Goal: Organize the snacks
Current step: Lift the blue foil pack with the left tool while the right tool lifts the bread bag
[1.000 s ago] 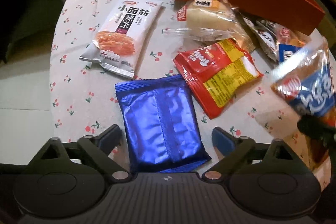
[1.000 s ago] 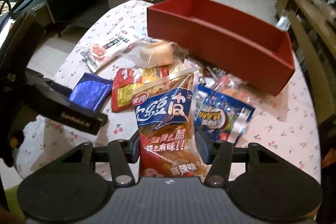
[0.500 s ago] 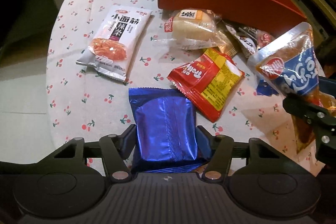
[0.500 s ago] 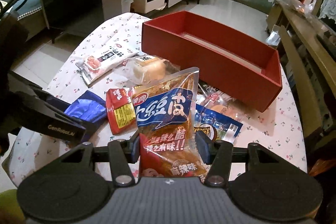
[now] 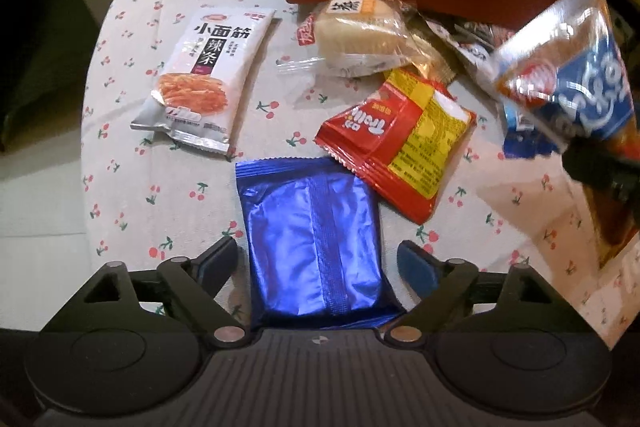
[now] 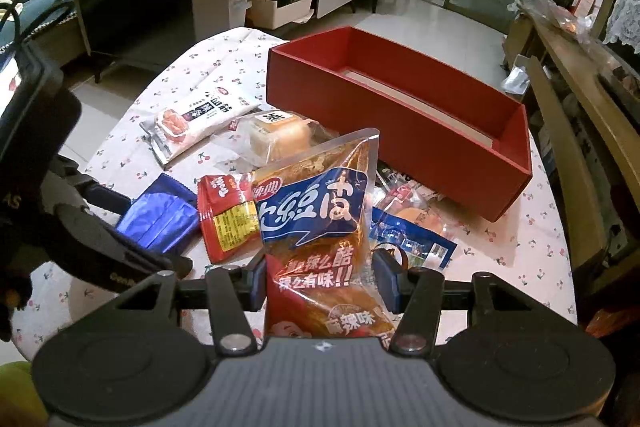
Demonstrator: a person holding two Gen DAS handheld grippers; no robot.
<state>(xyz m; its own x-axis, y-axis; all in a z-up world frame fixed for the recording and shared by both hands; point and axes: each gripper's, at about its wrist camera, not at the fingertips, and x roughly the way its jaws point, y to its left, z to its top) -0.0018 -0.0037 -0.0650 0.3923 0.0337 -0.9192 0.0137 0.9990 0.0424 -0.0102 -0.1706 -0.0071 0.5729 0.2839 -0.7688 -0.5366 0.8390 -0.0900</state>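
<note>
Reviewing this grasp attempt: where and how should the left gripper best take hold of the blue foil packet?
Grip the blue foil packet across its near end, pads on its two long side edges, coming from above. It lies flat, seam up, lengthwise between the left gripper's opening jaws, neither pad touching; the red packet crowds its far corner.

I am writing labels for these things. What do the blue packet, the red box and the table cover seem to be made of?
Blue packet: probably metallic plastic foil, glossy; it shows bright reflections, wrinkles and a crimped seam.
Red box: likely rigid cardboard with a matte finish; flat thin walls, no shine, pale inner bottom.
Table cover: seems soft cloth, matte, printed with small cherries; plastic-coated cloth is possible.
</note>
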